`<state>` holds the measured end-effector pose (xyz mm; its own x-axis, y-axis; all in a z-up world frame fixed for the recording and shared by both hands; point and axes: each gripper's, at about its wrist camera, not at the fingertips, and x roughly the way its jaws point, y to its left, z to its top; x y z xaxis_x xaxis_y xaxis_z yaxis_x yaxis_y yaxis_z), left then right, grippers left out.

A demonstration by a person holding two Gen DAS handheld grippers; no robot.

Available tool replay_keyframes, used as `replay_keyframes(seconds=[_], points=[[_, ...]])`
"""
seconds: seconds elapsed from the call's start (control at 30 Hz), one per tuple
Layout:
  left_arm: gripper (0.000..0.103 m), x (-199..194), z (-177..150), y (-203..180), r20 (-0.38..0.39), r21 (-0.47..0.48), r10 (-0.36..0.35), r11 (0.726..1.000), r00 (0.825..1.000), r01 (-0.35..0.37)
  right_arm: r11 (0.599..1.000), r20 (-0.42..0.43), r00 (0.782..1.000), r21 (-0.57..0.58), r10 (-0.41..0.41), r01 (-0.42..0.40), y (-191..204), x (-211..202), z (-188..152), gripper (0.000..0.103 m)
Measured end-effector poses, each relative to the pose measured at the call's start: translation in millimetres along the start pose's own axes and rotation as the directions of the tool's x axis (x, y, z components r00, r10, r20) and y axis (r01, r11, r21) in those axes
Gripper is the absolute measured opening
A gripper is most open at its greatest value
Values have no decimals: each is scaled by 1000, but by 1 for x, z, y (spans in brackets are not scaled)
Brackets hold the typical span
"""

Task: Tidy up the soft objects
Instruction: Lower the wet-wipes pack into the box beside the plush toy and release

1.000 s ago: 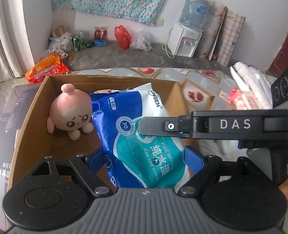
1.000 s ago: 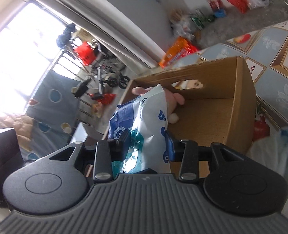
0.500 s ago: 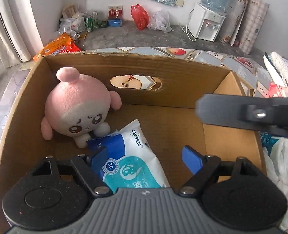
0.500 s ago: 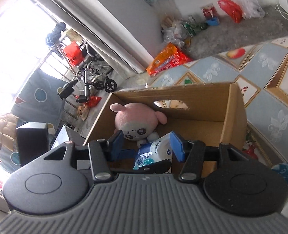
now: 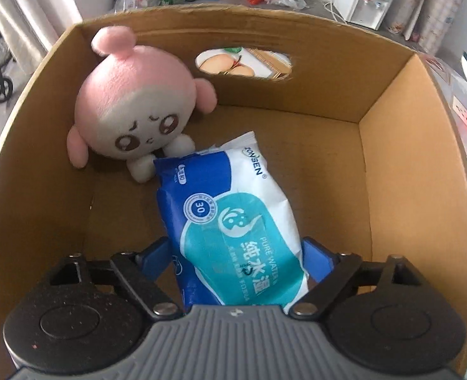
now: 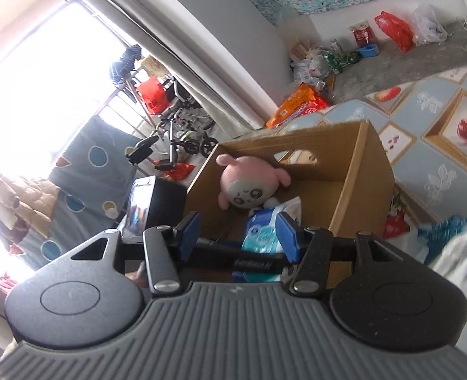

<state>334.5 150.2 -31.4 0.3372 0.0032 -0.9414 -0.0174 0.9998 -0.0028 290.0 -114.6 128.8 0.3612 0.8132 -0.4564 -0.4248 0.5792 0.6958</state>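
Left claw (image 5: 236,259) clamped on wet-wipes pack (image 5: 230,218), lowered into cardboard box (image 5: 401,145); pack's far end touching pink plush (image 5: 132,107) at far left. Right claw (image 6: 238,234) wide, empty, above box's near rim.

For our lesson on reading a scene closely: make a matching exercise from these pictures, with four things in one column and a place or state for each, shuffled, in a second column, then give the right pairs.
Things:
1. pink plush toy
2. wet wipes pack
3. cardboard box
4. water dispenser

Places or states:
A. holds two soft items
B. stands on the floor beyond the box
C. lies in the box's far left corner
D. sits between the left gripper's blue fingers

Pairs: 1-C, 2-D, 3-A, 4-B
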Motion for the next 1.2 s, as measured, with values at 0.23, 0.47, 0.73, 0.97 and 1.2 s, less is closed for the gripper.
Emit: replay_keyframes(seconds=[0.23,0.47,0.73,0.97,1.2], points=[[83,-7,-19,-36,106,262,15,964,994,-42,1000,-7,1000,19,23,-23,-11,-21,-25,52],[83,0,1,-46,130,304,22,951,991,-61,1000,13,1000,21,4,-5,-19,-35,-30,52],[83,15,31,-42,175,295,67,948,982,-117,999,16,1000,32,-4,4,-29,-45,-34,52],[90,17,32,-38,178,250,111,956,978,-154,998,15,1000,51,-28,27,-35,-55,-40,53],[91,-14,23,-30,215,184,124,969,969,-165,997,45,998,63,-40,37,-35,-78,-51,54]])
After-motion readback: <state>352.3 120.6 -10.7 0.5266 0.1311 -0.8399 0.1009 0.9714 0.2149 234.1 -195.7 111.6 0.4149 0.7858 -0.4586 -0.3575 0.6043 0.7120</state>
